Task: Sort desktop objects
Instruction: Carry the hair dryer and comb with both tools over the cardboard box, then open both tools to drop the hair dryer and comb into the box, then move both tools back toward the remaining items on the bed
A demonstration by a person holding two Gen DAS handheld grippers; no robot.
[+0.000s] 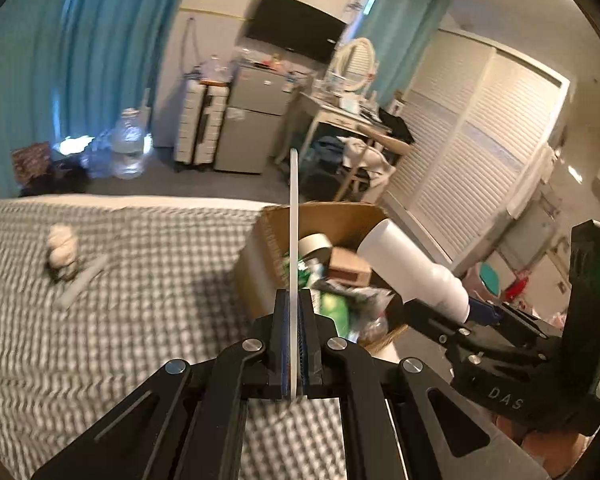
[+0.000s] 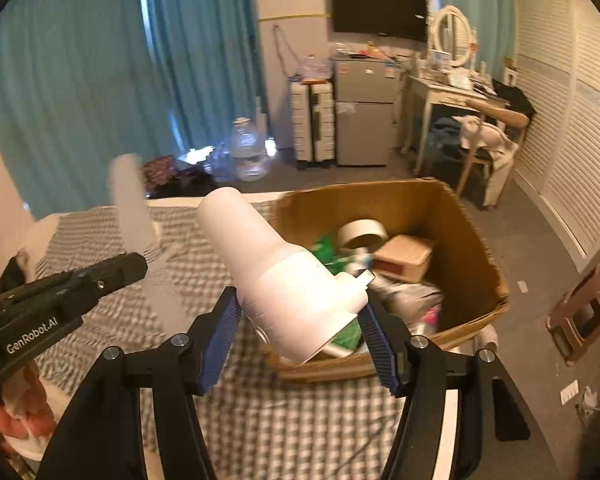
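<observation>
My left gripper [image 1: 296, 300] is shut on a thin white flat strip [image 1: 294, 216], seen edge-on and rising above the jaws. In the right wrist view that gripper [image 2: 136, 258] comes in from the left with the blurred strip [image 2: 130, 208] sticking up. My right gripper [image 2: 300, 312] is shut on a white bottle [image 2: 276, 276], blue pads against its wide body, over the near rim of an open cardboard box [image 2: 472, 240]. From the left wrist the bottle [image 1: 412, 264] and right gripper [image 1: 476, 312] hang beside the box [image 1: 260, 256].
The box holds a tape roll [image 2: 362, 234], a small brown carton [image 2: 406, 258] and green packets. On the checked bed cover [image 1: 140, 320] lie a cream knotted lump [image 1: 62, 248] and a white stick [image 1: 82, 284]. A fridge, desk and chair stand beyond.
</observation>
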